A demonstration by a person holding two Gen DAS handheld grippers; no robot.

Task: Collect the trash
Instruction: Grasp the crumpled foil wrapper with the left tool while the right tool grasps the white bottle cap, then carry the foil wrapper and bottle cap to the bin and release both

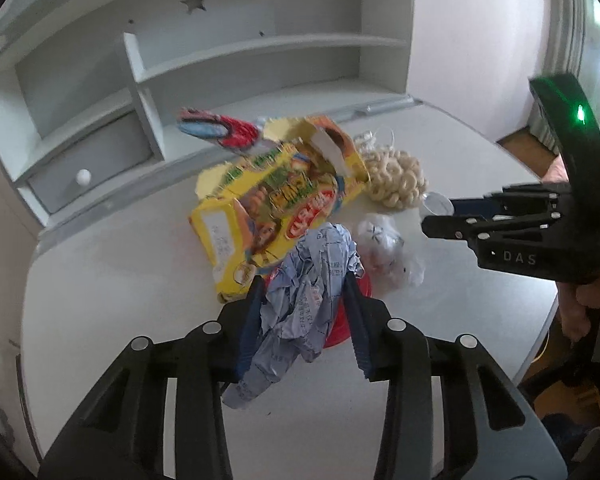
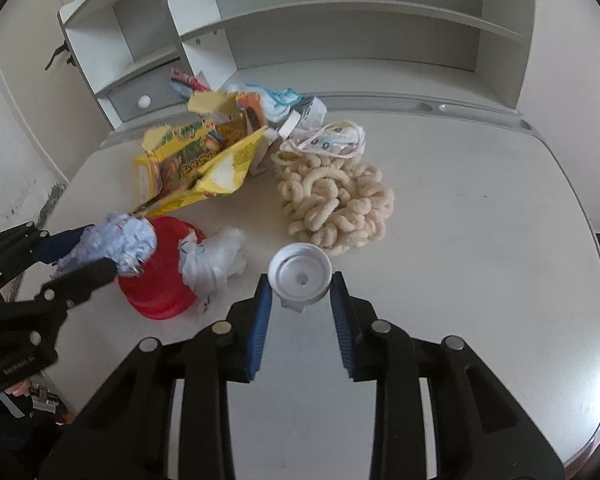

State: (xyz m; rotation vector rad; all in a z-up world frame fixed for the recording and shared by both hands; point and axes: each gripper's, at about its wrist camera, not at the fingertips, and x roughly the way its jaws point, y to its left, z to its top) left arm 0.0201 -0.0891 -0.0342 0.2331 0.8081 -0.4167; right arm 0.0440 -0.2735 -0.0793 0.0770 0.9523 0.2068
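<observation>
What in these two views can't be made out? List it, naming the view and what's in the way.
- Red dish: largely hidden in the left wrist view by the crumpled blue paper in the left tongs.
- Yellow box print: blurred in both views.
- White cap underside: faces away; whether the right tongs press it is unclear.
- Wrappers behind the box: box flaps cover them.
- Trash bin: in neither view.

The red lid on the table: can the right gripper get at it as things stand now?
Probably not at once. The right gripper is shut on a white cap, and crumpled white plastic lies between it and the red lid. The left gripper also hangs over the lid.
</observation>
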